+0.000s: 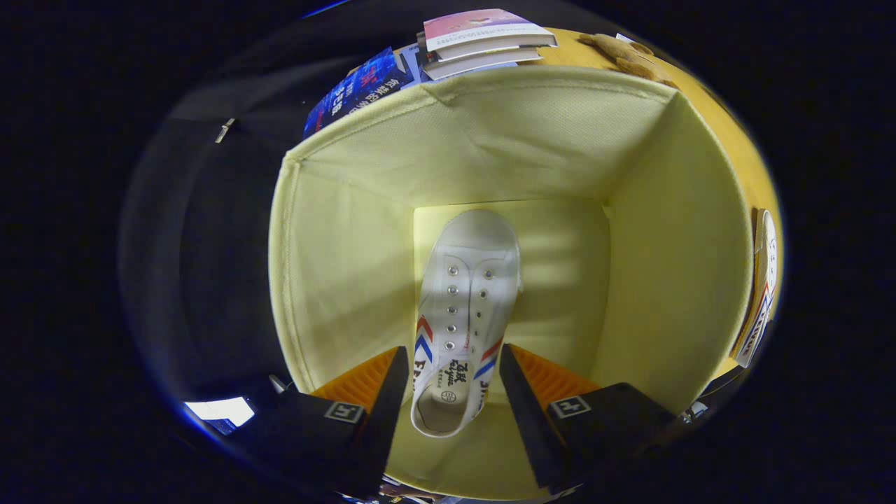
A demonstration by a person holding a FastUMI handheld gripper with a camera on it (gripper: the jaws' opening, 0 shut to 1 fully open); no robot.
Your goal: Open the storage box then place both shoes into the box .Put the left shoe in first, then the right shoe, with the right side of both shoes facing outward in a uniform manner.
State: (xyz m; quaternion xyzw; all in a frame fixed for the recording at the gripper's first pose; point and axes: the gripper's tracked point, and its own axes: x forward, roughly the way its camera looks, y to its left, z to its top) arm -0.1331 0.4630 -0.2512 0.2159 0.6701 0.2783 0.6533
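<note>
I look straight down into the open pale-yellow fabric storage box (350,280). A white canvas shoe (465,280) with red and blue chevrons lies sole-down on the box floor, toe pointing away from me and heel nearest me. My gripper (451,357) hovers above the heel end, open, with a small gap between each finger and the shoe's sides. A second white shoe (763,294) with the same stripes lies outside the box, on the wooden table to the right of the box wall.
A stack of books (483,38) and a blue book (357,91) lie beyond the far wall of the box. A brown plush toy (626,52) sits on the yellow wooden table (728,140). To the box's left hangs dark cloth.
</note>
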